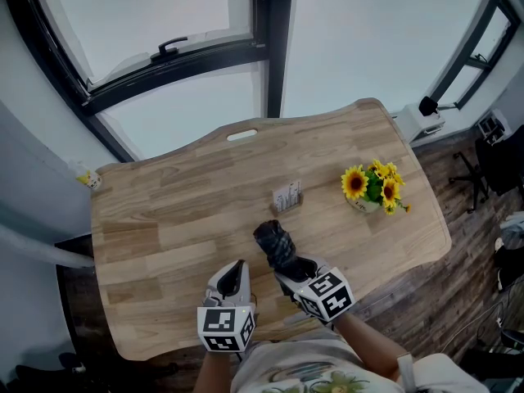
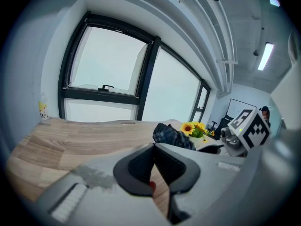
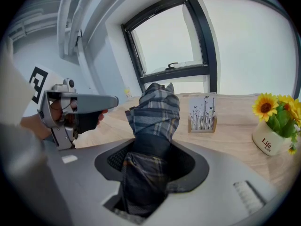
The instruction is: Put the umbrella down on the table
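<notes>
The jaws of the right gripper are closed on a folded dark checked cloth umbrella. They stand quite far apart, because the umbrella fills the gap between them. The umbrella sticks out past the jaws and points away from the person. It is over the near middle of the pale wooden worktop. I cannot tell if its tip touches the wood.

The jaws of the left gripper are pressed together at the tips. Nothing is between them. This gripper is just beside the right one, over the near edge of the worktop.

Just past the tip of the umbrella is a small wooden stand with white cards. The cards have black grass drawn on them. It is the closest thing in front of the umbrella. Off to the right is a white pot of yellow sunflowers, well apart from the umbrella.

At the far edge of the worktop there is a long slot cut in the wood. Behind the worktop is a big window with a black frame and a black handle. A little bottle with a yellow label stands by the far left corner of the worktop.
</notes>
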{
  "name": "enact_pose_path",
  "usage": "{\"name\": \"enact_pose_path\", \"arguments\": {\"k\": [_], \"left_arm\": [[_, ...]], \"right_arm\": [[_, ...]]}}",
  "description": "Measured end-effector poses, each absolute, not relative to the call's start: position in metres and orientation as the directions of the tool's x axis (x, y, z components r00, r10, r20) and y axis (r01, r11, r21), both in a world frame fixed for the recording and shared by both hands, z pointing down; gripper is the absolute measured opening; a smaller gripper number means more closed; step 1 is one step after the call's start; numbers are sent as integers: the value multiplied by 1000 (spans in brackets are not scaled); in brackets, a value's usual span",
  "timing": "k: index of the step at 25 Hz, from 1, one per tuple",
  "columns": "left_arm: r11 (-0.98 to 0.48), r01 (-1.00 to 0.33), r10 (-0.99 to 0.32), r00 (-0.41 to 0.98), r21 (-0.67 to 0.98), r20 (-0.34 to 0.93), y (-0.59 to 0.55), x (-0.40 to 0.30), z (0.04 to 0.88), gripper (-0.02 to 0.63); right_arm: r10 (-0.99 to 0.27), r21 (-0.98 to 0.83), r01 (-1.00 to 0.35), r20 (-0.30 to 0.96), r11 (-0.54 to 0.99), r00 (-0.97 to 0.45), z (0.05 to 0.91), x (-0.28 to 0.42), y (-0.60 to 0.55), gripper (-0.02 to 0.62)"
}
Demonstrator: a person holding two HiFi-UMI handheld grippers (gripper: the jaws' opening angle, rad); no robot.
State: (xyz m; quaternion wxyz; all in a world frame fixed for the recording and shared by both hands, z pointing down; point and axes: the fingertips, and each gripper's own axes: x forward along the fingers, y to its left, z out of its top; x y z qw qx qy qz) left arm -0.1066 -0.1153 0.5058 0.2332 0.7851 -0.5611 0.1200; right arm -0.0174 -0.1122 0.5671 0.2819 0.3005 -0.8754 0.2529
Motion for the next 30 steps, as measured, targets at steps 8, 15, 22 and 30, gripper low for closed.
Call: {"name": "enact_pose_path", "arguments": {"k": [8, 15, 22, 30], "left_arm": [[-267, -934, -818, 349, 235, 457, -117, -105, 509, 0], [-267, -934, -814, 350, 237, 463, -117, -104, 513, 0], [-263, -935, -810, 349, 239, 471, -116, -105, 517, 0], [-268, -933, -806, 353, 240, 476, -118, -105, 518, 0]], "right_arm": [[-375, -274, -673, 660, 687, -651, 574, -15, -112, 212], [-359, -280, -672, 673, 686, -647, 582, -13, -110, 212], [-348, -282, -672, 684, 685, -641, 590, -13, -108, 212], [-339, -284, -677, 697, 679, -632, 597, -12, -107, 212]]}}
